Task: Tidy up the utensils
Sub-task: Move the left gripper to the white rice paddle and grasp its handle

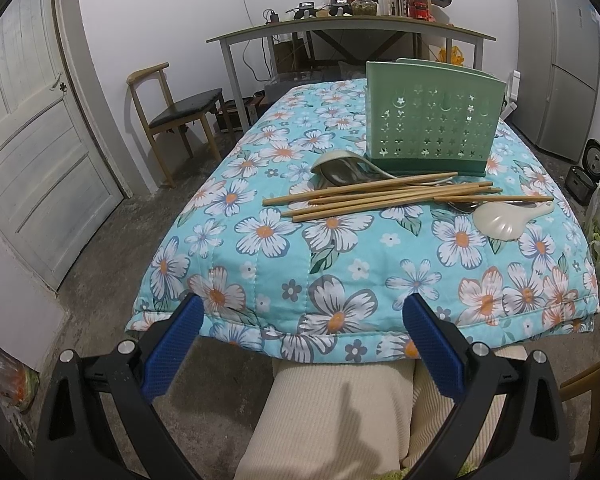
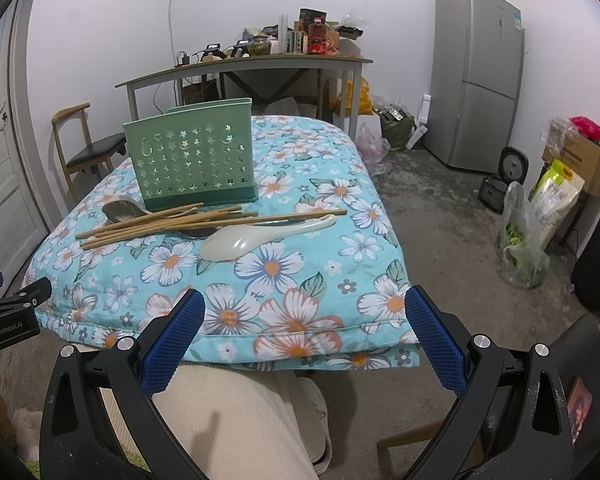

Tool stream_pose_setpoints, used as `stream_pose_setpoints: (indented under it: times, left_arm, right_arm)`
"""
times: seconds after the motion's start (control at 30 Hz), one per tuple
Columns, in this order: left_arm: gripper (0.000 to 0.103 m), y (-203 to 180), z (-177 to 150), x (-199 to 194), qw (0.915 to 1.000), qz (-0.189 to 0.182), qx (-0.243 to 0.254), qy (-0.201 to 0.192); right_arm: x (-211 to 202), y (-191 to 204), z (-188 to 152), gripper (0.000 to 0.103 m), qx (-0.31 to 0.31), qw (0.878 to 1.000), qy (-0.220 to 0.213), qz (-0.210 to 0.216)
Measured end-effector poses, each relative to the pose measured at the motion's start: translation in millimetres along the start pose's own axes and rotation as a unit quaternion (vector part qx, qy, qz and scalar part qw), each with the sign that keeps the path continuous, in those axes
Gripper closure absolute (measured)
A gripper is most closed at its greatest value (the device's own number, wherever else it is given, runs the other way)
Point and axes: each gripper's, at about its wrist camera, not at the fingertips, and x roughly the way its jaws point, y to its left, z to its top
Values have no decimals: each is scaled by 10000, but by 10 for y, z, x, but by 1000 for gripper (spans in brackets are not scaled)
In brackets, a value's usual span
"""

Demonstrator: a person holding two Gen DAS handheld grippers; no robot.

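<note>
Left gripper (image 1: 302, 312): wide open, empty, at near edge. Bamboo chopsticks (image 1: 380, 196) ahead, mid-table, lying left-to-right before green utensil holder (image 1: 432, 120). Right gripper (image 2: 304, 308): wide open, empty, likely nearer white rice paddle (image 2: 236, 246).

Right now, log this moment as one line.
left gripper open, empty | right gripper open, empty | chopsticks, spoons loose on quilt | holder upright
</note>
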Motion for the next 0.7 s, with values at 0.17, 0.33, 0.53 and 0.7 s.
stream_pose_setpoints:
  times: [0.17, 0.33, 0.53, 0.7]
  left_arm:
    - [5, 7, -4, 34, 10000, -30, 28, -16]
    - [5, 1, 50, 78, 9998, -117, 85, -101]
    - [5, -48, 251, 216, 9998, -177, 63, 40]
    - [5, -67, 427, 347, 9998, -191, 52, 8]
  right_arm:
    - [3, 17, 25, 8, 14, 10000, -24, -28]
    - [81, 27, 69, 8, 16, 10000, 0, -27]
    - [203, 19, 155, 8, 11, 10000, 38, 8]
    - [315, 43, 242, 8, 18, 9999, 110, 63]
